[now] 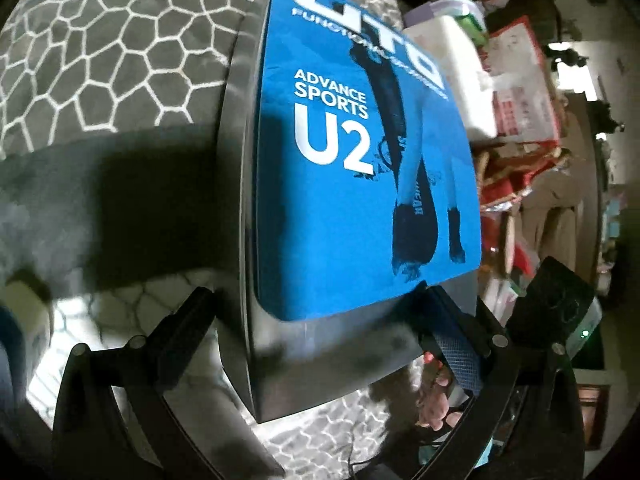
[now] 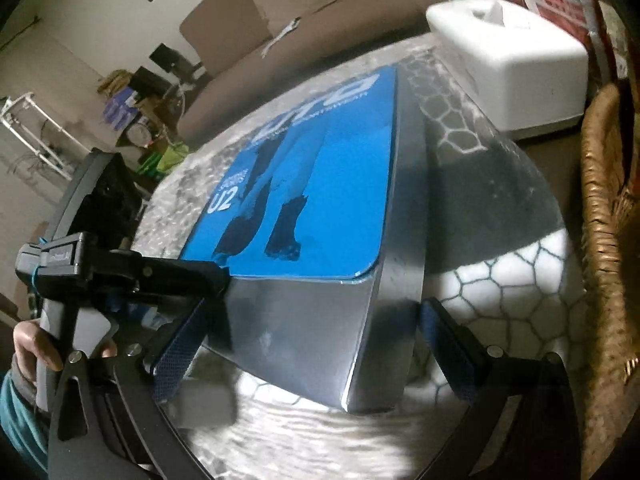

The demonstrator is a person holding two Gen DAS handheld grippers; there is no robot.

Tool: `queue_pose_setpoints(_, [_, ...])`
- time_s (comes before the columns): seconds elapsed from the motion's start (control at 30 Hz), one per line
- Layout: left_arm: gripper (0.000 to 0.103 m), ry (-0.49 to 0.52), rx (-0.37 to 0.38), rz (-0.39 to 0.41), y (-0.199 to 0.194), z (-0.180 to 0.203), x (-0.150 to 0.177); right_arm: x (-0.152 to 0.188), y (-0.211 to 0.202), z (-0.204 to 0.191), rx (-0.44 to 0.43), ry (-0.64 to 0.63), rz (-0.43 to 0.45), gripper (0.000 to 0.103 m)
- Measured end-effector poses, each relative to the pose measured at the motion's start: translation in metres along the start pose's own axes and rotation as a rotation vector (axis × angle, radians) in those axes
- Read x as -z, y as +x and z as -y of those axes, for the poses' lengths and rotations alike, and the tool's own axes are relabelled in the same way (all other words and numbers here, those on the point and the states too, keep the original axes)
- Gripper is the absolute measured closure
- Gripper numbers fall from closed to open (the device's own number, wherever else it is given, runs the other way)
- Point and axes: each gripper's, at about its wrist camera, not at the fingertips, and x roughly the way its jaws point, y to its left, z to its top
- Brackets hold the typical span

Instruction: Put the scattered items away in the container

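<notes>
Box: while both views blur it a little, the silver box (image 1: 320, 208) with the blue "ADVANCE SPORTS U2" label lies flat on the tabletop (image 1: 104, 52), which wears a grey honeycomb-patterned cloth.
Left hand-held gripper (image 1: 316, 320): fingers apart, straddling the near end of the box; whether the pads press its sides I cannot tell.
Right hand-held gripper (image 2: 308, 344): fingers wide apart around the near corner of the box, the right pad just beside its side, contact unclear.
Edges: the box's long right side runs toward a white tissue box (image 2: 508, 60) at the far right.
Open room: bare cloth shows left of the box and between its right side and a wicker basket (image 2: 604, 216).
Hidden: the basket is cut off by the right frame edge, its inside unseen; far clutter is too blurred to name.
</notes>
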Motion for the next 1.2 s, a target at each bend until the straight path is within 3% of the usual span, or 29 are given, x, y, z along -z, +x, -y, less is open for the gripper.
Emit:
queue_pose_setpoints(0.3, [0.000,0.020,0.044,0.034,-0.053,0.014,0.052,0.014,-0.060,-0.023,-0.065,-0.034,0.045,0.000])
queue_pose_setpoints(0.53, [0.000,0.116,0.002,0.076,-0.076,0.055,0.122,0.065,-0.125,-0.041,-0.100,-0.079,0.093,0.000])
queue_pose_setpoints(0.67, [0.000,0.144,0.030,0.133,-0.091,0.069,0.173,0.097,-0.168,-0.064,-0.086,-0.158,0.109,0.000])
queue_pose_setpoints(0.93, [0.000,0.110,0.068,0.284,-0.140,0.053,0.275,0.145,-0.208,-0.120,-0.107,-0.268,0.087,0.000])
queue_pose_setpoints(1.2, [0.000,0.025,0.105,0.376,-0.190,0.002,0.336,0.175,-0.202,-0.197,-0.166,-0.386,0.039,0.000])
